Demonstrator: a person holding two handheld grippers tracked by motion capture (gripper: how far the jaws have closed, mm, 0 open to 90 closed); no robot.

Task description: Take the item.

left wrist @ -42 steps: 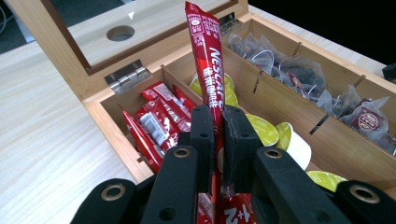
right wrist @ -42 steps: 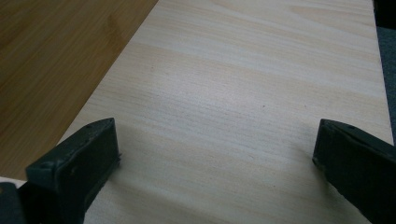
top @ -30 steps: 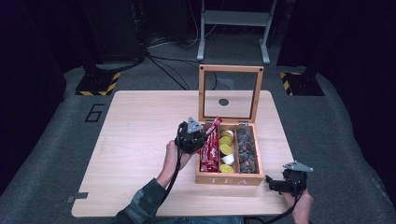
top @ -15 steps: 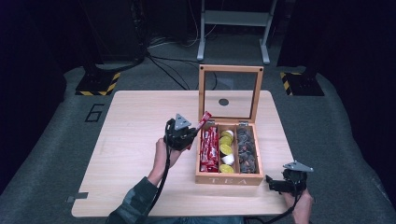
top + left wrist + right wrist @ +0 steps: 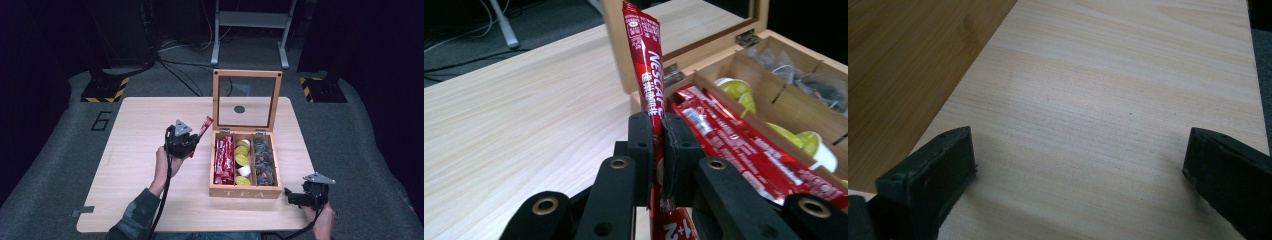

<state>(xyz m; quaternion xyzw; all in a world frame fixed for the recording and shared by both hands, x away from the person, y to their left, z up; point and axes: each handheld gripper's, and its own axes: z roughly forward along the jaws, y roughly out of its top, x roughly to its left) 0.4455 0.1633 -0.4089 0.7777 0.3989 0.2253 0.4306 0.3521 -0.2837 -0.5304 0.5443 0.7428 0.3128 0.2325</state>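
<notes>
Gripping a red sachet (image 5: 646, 75) — left tool (image 5: 658, 150); right tool (image 5: 1078, 165) released; sachets, pods, bags in tea box (image 5: 245, 192).

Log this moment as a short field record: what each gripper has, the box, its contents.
left gripper: shut on a red Nescafe sachet, held upright, left of the box
right gripper: open, holding nothing, over bare table at the box's right front corner
tea box: wooden, glass lid standing open
left compartment: red sachets
middle compartment: yellow and white capsules
right compartment: dark tea bags
</notes>
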